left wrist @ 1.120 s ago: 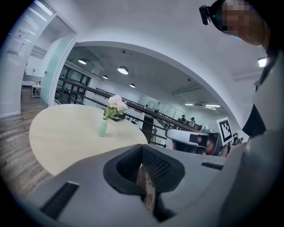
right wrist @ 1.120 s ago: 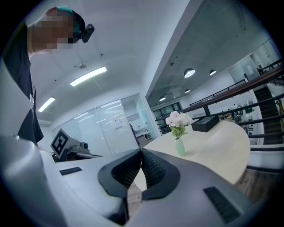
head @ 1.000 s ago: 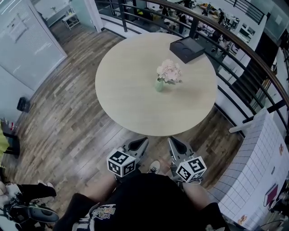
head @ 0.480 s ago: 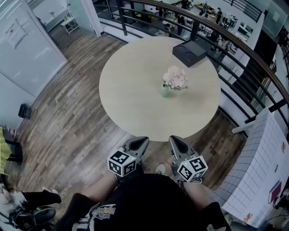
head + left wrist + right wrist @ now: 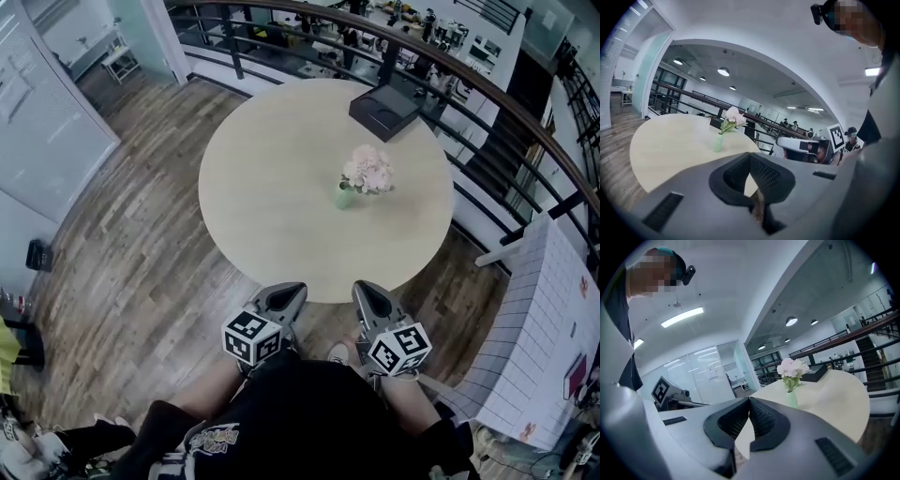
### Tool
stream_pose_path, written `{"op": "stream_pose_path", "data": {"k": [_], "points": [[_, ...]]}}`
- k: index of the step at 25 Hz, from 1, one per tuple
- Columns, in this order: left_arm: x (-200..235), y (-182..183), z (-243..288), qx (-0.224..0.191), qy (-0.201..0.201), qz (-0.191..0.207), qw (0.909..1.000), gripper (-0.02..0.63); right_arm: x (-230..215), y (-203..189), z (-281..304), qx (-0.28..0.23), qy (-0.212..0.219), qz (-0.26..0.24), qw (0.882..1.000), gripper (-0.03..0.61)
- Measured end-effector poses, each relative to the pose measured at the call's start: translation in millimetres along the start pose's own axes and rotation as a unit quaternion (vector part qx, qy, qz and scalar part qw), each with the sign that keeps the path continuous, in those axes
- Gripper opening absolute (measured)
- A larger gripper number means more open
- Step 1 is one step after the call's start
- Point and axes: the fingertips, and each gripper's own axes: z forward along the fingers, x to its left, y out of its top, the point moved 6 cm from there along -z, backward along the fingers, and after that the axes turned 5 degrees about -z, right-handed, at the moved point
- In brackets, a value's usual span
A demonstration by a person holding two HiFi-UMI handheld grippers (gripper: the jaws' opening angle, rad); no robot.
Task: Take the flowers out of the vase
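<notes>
Pale pink flowers (image 5: 368,170) stand in a small light-green vase (image 5: 344,196) right of centre on the round beige table (image 5: 272,197). From the left gripper view the flowers (image 5: 733,115) and vase (image 5: 718,143) show upright past the jaws; the right gripper view has the flowers (image 5: 794,367) and vase (image 5: 792,399) too. My left gripper (image 5: 288,292) and right gripper (image 5: 365,291) hang side by side just before the table's near edge, well short of the vase. Both are shut with nothing between their jaws.
A black tray-like box (image 5: 385,106) lies at the table's far edge. A dark curved railing (image 5: 506,112) runs behind and to the right of the table. Wood floor (image 5: 131,244) spreads to the left; a white gridded board (image 5: 539,328) stands at the right.
The table and vase have come nearer and lower in the head view as I walk toward them. Both grippers stay shut, side by side.
</notes>
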Motion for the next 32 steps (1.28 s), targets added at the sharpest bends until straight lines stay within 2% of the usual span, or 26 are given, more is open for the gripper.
{"op": "stream_pose_path", "data": {"k": [18,27,32], "points": [[65.4,22.7,4.2,0.027,-0.055,0.014,0.9980,0.006,10.9,-5.0,50.2,-0.014,-0.079,0.016,0.997,0.021],[92.3,31.3,-0.6,0.031,-0.071,0.030,0.9965,0.006,14.6,-8.3,70.6,-0.026,-0.111,0.019,0.993,0.021],[101.2,36.7,-0.9,0.024,-0.071,0.034,0.9966,0.006,19.0,-7.6,78.9,-0.022,-0.114,0.017,0.993,0.021]]}}
